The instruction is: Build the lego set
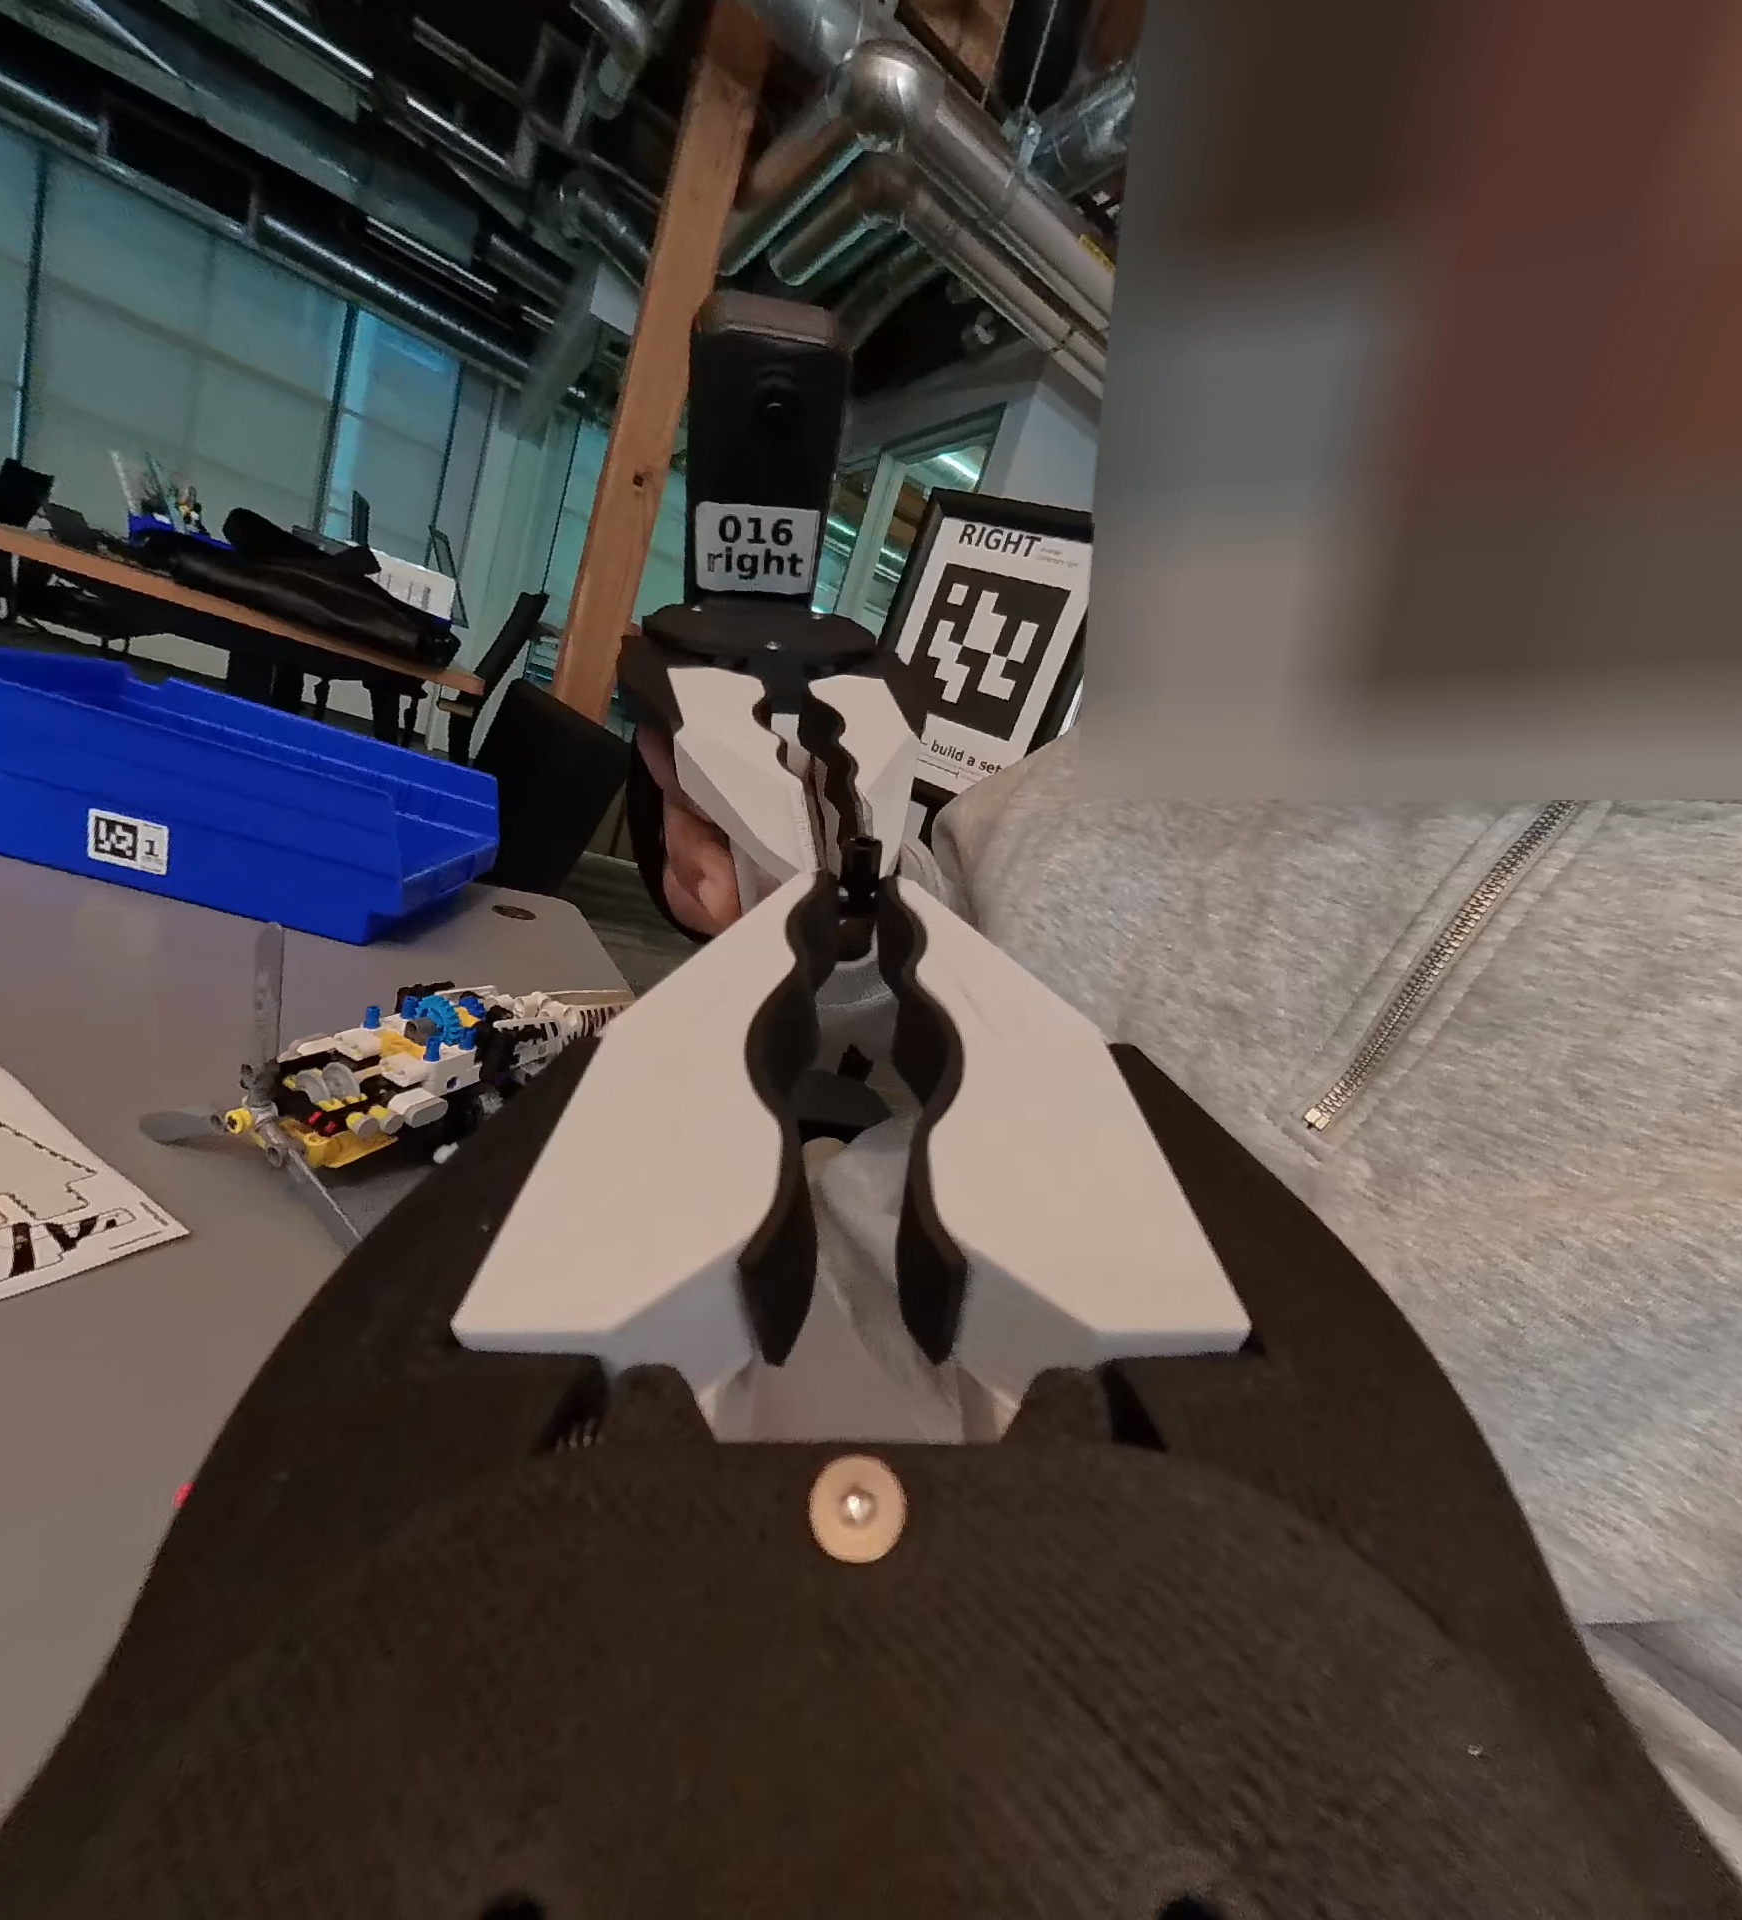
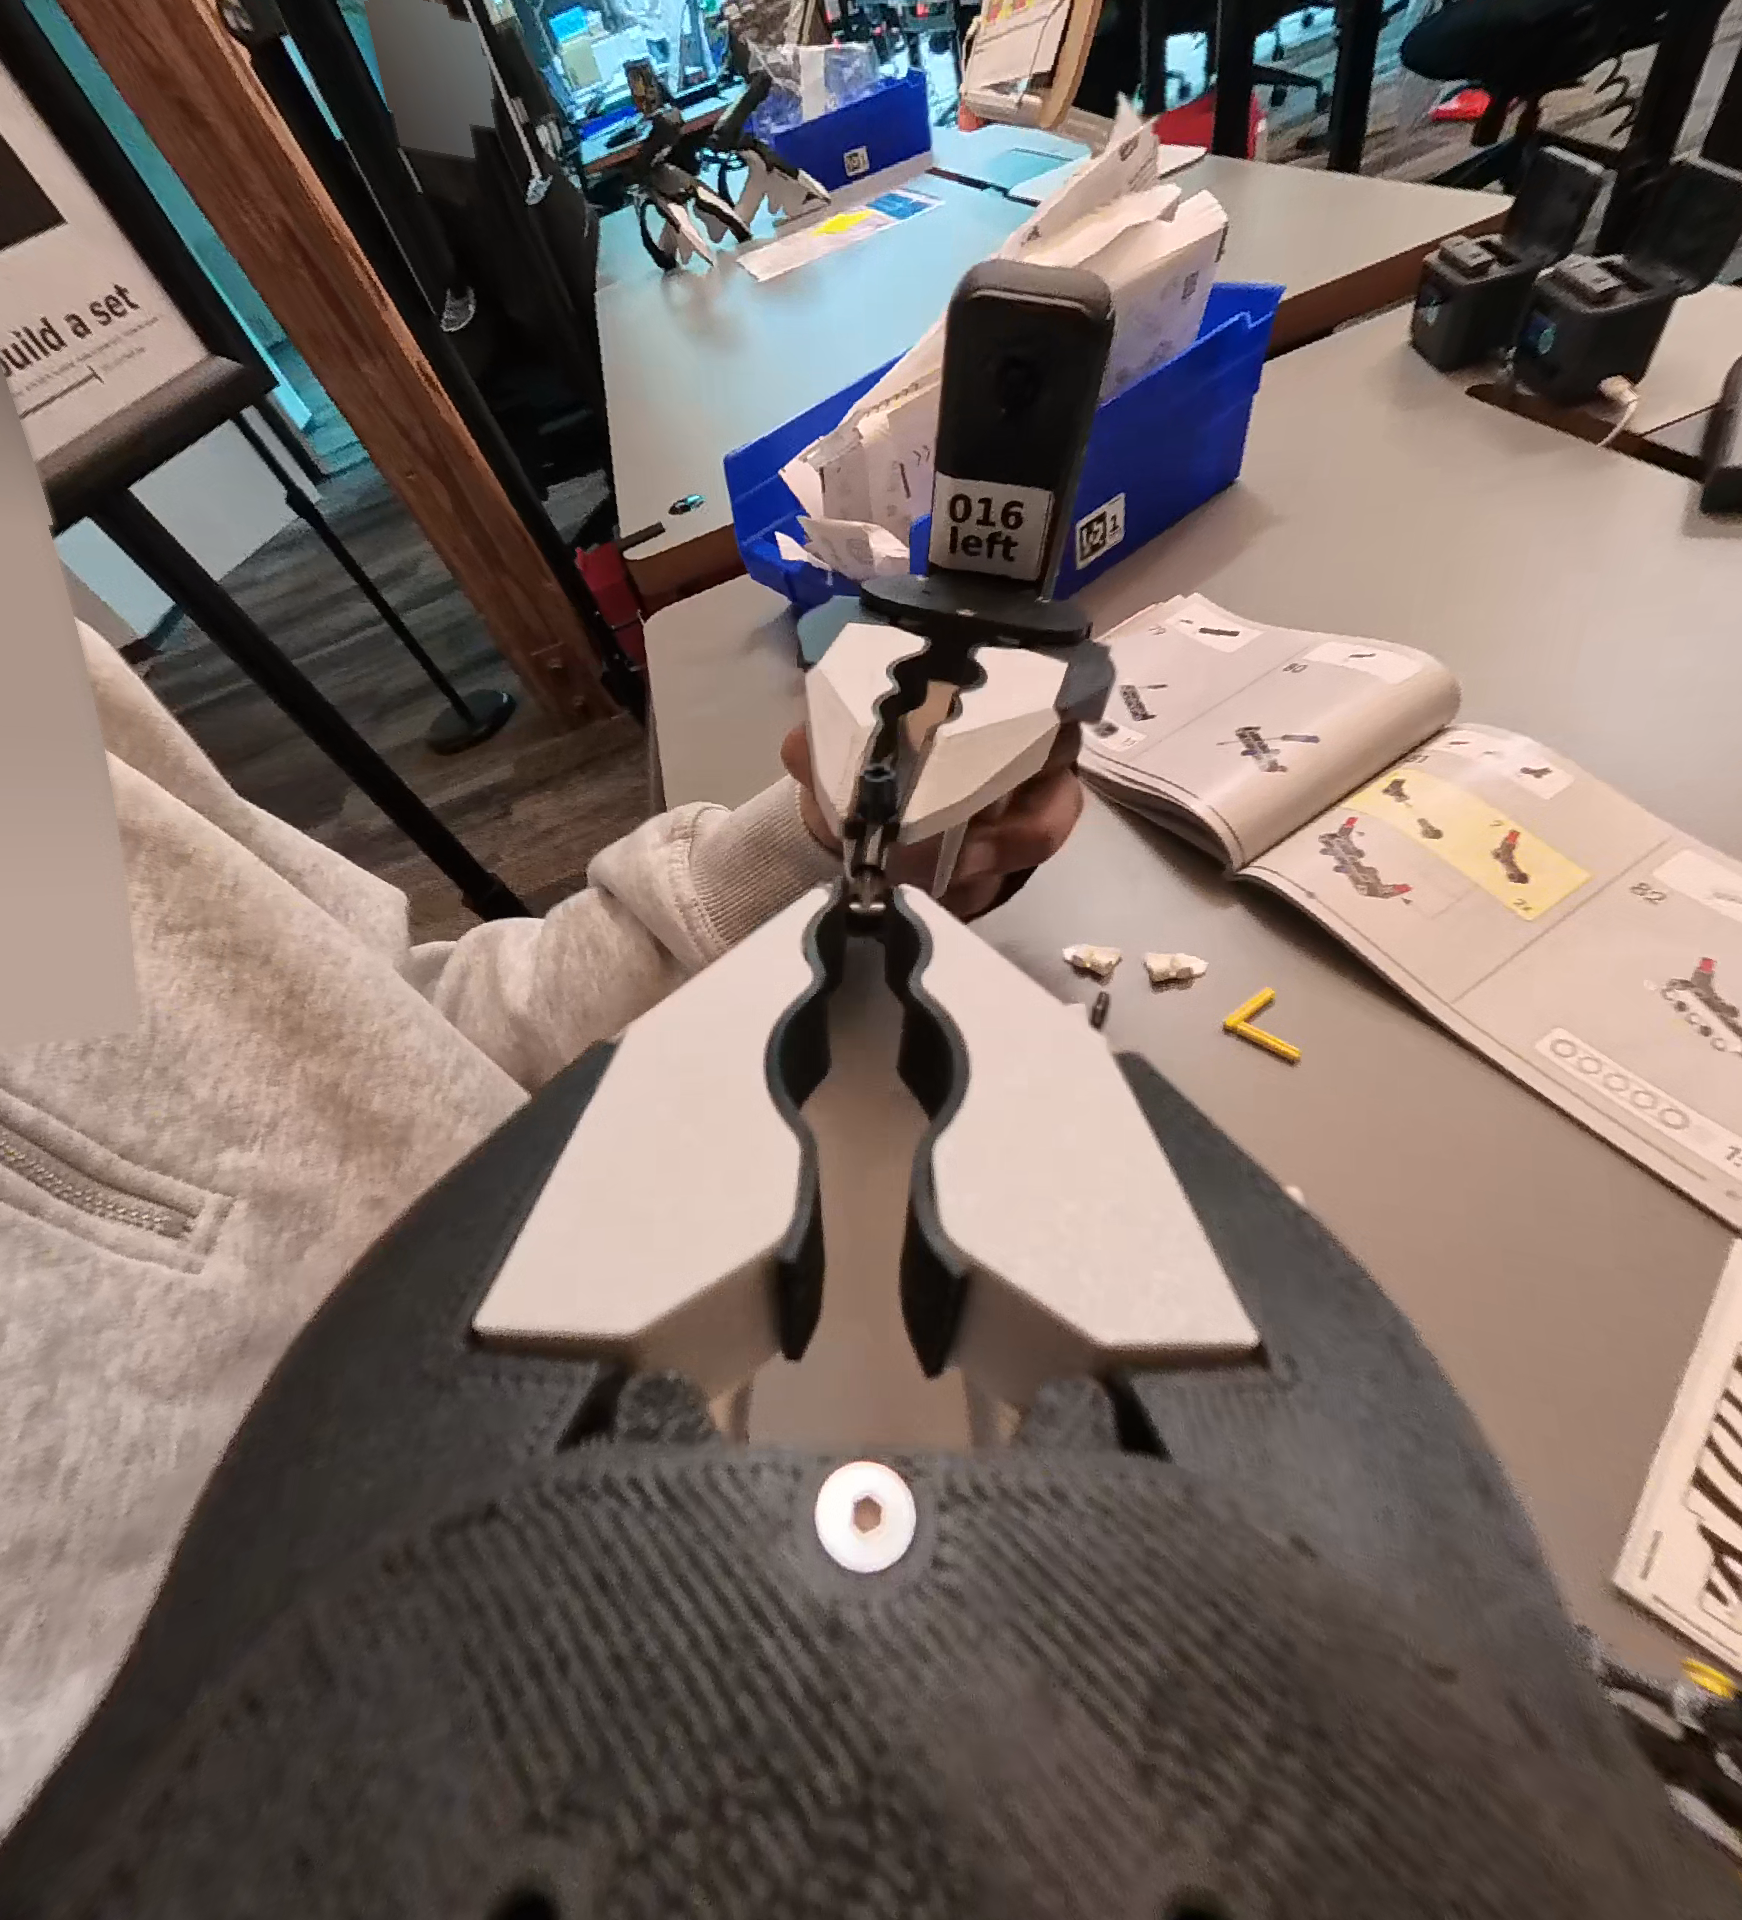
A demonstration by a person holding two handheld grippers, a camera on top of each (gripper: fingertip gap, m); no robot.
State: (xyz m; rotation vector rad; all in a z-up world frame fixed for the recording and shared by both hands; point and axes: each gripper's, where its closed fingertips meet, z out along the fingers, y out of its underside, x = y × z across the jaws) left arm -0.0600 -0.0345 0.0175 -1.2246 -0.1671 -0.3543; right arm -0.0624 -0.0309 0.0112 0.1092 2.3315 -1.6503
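The lego plane [image 1: 399,1070], part-built in white, yellow and black, lies on the grey table [image 1: 119,1455] to the left of the left gripper [image 1: 859,896], with the open booklet [image 2: 1469,894] to the right of the right gripper [image 2: 865,902]. Both grippers meet tip to tip in the air, each squeezing one end of a small black lego piece [image 2: 872,821], and a tiny yellow bent piece [image 2: 1259,1023] lies just right of the right gripper

Open-plan office or lab: grey desks [image 2: 1366,644], blue bins [image 2: 1158,436], exposed ducts [image 1: 950,156], glass walls [image 1: 171,343], office chairs [image 1: 15,488].
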